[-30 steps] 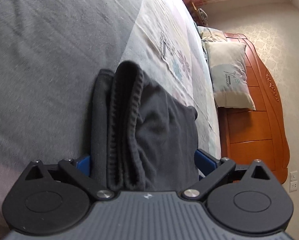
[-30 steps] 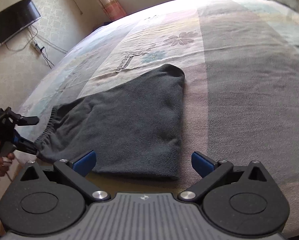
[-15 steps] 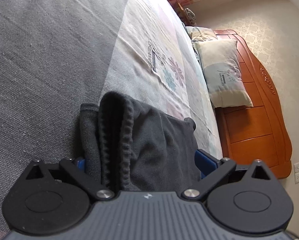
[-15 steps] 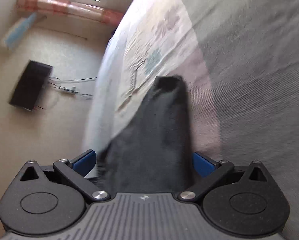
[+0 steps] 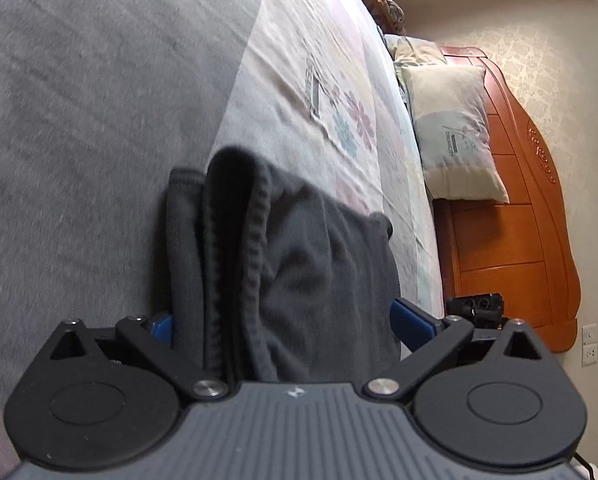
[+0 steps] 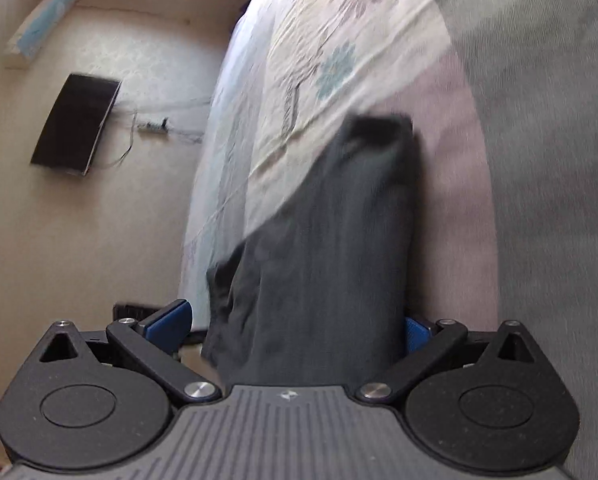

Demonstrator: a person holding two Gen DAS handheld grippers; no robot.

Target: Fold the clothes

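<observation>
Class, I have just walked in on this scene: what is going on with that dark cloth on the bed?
A person is folding a dark grey garment on a bed, using hand-held tongs in each hand. The left tongs sit around the ribbed waistband end. The right tongs have the other end between their fingers, though blur hides whether they grip it. A pillow leans against the wooden headboard.
</observation>
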